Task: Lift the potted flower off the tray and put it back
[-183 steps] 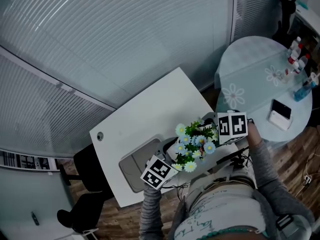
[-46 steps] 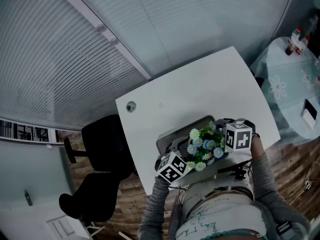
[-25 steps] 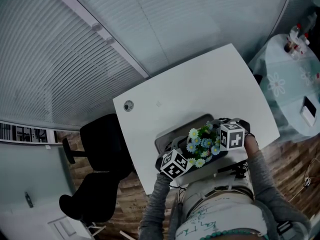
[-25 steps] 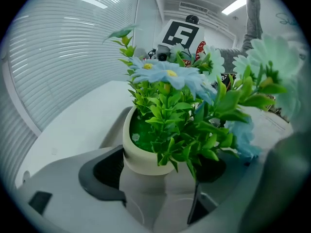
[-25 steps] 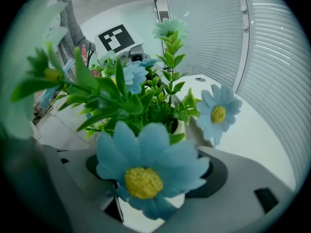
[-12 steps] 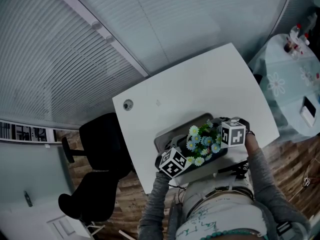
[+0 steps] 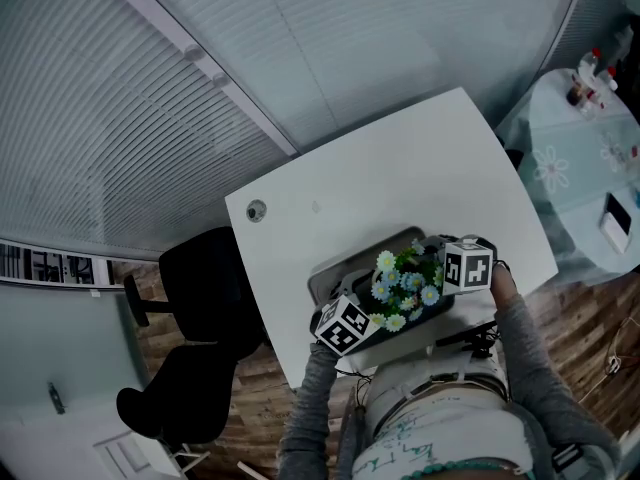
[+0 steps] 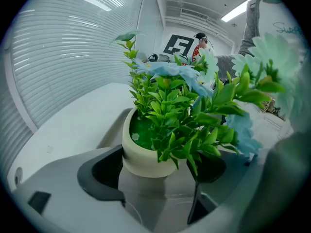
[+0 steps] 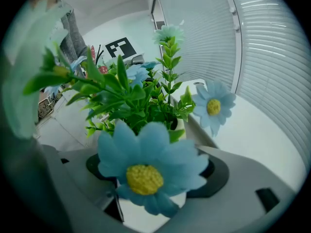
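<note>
The potted flower point(image 7: 403, 286), blue daisies and green leaves in a cream pot point(image 8: 146, 157), is held between both grippers over the near right part of the grey tray point(image 7: 335, 271). My left gripper point(image 7: 368, 313) comes in from the near left, its dark pads point(image 8: 99, 174) pressed on both sides of the pot. From the right, my right gripper point(image 7: 440, 282) is shut on the same pot point(image 9: 181, 126); a large blue bloom point(image 9: 148, 171) hides most of it there. Whether the pot's base touches the tray is hidden.
The tray lies on a white table point(image 7: 400, 178) with a round cable hole point(image 7: 257, 209) at its far left. A black chair point(image 7: 195, 298) stands to the left. At the right, a round table point(image 7: 575, 158) carries bottles and a phone.
Since 7.3 s ago the flower has gone from right of the tray to over it, with both grippers on it. In the last second the grippers and flower have barely shifted.
</note>
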Motion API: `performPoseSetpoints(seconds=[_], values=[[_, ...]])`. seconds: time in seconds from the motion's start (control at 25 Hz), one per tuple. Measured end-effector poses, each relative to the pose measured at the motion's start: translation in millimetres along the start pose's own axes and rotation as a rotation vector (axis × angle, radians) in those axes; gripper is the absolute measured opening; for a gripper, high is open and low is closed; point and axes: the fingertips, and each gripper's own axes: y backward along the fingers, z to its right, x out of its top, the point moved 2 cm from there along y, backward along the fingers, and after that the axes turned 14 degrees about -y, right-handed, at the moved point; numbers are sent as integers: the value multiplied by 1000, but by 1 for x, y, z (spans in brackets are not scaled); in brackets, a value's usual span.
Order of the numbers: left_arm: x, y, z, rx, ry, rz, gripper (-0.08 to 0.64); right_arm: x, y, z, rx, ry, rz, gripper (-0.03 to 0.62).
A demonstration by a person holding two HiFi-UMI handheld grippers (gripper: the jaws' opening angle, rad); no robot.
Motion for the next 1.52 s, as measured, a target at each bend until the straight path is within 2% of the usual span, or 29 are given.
performPoseSetpoints(seconds=[1.52], values=[[-2, -2, -1, 9, 16, 57, 410, 0, -1, -1, 16, -30, 64, 364]])
